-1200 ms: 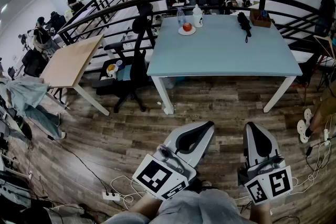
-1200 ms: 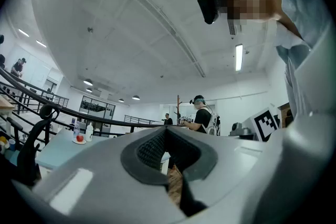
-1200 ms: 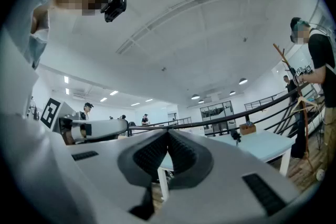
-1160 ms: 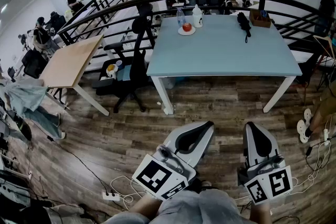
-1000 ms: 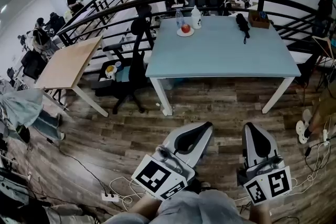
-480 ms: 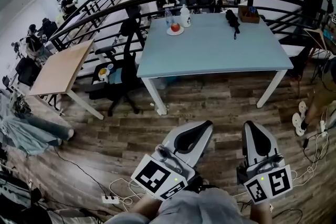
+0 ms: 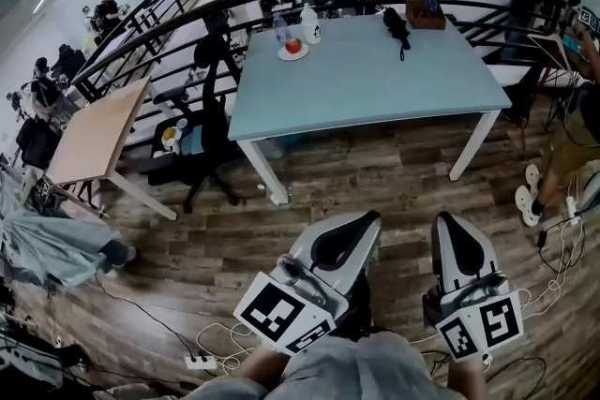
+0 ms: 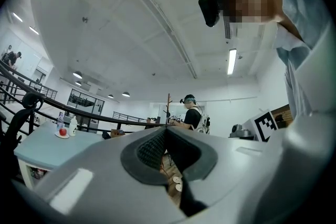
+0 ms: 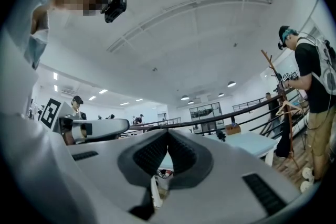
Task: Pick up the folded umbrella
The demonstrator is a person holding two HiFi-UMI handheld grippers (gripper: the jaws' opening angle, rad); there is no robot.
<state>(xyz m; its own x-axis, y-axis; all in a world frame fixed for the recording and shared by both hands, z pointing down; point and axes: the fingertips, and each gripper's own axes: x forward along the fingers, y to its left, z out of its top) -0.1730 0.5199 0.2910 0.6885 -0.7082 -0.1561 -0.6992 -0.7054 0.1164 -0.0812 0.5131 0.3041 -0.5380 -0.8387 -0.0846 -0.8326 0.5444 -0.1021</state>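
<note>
The folded black umbrella (image 7: 395, 23) lies on the far right part of the light-blue table (image 7: 366, 89), beside a brown box (image 7: 427, 12). In the right gripper view the umbrella (image 9: 220, 135) is a small dark shape on the distant table (image 9: 247, 143). Both grippers hover over the wooden floor, well short of the table. My left gripper (image 7: 373, 217) is shut with nothing in it, its tips meeting (image 8: 166, 128). My right gripper (image 7: 439, 219) is also shut and empty (image 9: 168, 131).
A plate with a red apple (image 7: 292, 47), a bottle (image 7: 279, 31) and a white jug (image 7: 309, 25) stand at the table's far left. A black office chair (image 7: 202, 122) and a wooden table (image 7: 94, 131) are on the left. Cables and a power strip (image 7: 202, 361) lie on the floor; a person (image 7: 577, 136) stands on the right.
The table and umbrella have slid left in the head view and look slightly closer. Both grippers stay shut and keep their place in the view.
</note>
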